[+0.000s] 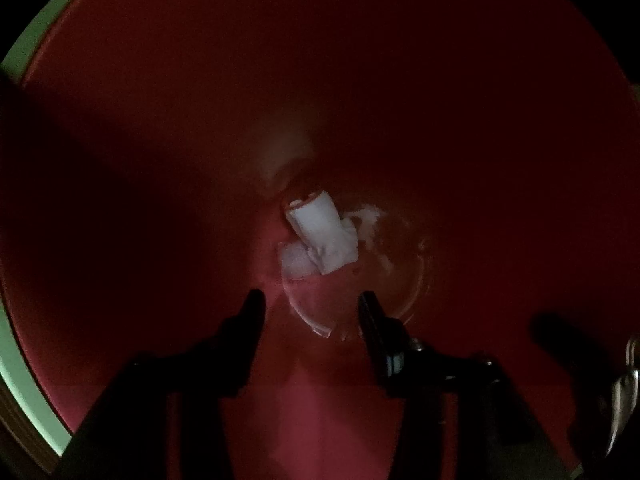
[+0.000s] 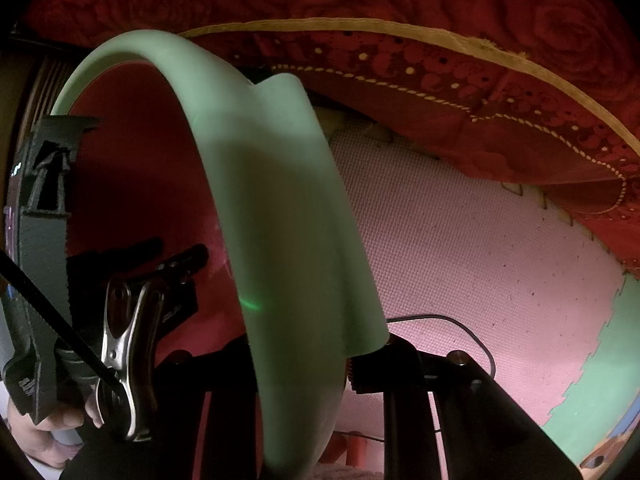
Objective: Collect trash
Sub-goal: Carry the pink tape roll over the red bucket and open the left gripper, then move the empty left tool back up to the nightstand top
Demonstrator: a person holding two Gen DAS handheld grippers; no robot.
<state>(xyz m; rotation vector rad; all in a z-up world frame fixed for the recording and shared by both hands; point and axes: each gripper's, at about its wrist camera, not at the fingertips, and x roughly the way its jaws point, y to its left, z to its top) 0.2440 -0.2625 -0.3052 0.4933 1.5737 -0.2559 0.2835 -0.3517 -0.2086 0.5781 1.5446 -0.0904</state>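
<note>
White crumpled paper already lay at the bucket bottom, below the left gripper, whose fingers stood apart and empty. The right gripper clamped the bucket's green rim; whether more trash remained was not visible.

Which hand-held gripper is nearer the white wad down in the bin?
Left. The left hand-held gripper hangs open inside the bin, above the white wad. The right hand-held gripper is up at the top, clamped on the green rim.

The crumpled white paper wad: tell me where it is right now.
In the left wrist view the crumpled white paper wad lies at the bottom of the red bin with the pale green rim, beside a clear plastic lid, just beyond the open left gripper.
</note>
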